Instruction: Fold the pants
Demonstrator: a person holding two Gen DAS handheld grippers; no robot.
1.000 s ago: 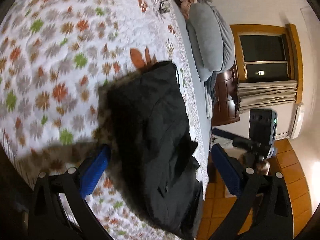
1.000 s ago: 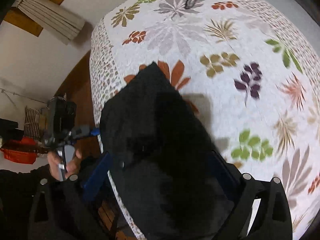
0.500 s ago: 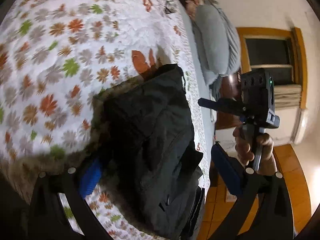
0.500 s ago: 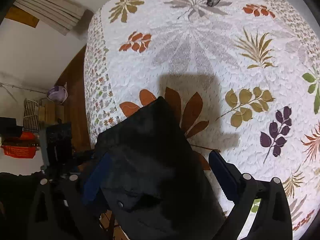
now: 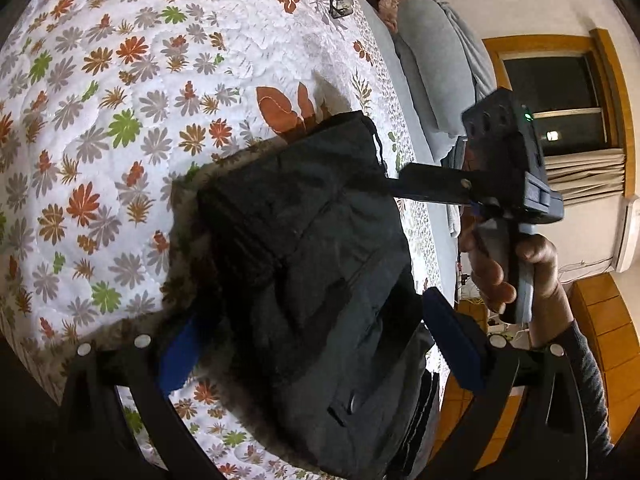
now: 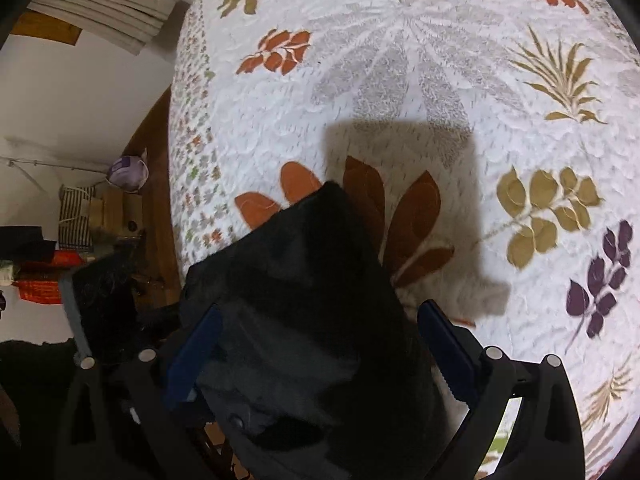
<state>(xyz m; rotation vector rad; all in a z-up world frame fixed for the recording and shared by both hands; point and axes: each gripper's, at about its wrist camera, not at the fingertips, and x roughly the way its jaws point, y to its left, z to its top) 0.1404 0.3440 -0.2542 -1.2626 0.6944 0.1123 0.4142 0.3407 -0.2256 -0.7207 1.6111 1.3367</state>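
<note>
Black pants (image 5: 304,264) lie folded into a thick bundle on the floral quilt (image 5: 100,120), close to the bed's edge. My left gripper (image 5: 316,348) stands open, its blue pads (image 5: 180,356) on either side of the bundle's near end. A hand holds my right gripper (image 5: 508,168) to the right, one dark finger reaching over the bundle's far corner. In the right wrist view the pants (image 6: 304,300) fill the space between the spread pads (image 6: 444,344) of my right gripper (image 6: 320,350), which is open. The waistband end hangs low, partly hidden by the gripper frame.
Grey pillows (image 5: 436,68) are piled by the wall beyond the bed edge. A wood-framed window (image 5: 560,92) and orange wooden floor (image 5: 600,320) lie to the right. A small dark object (image 5: 340,2) rests far up the quilt. Floor clutter (image 6: 80,220) sits beside the bed.
The hand with my right gripper came up from the floor side to the pants' far corner. In the right wrist view the pants slid lower and the gripper's shadow now falls on the quilt.
</note>
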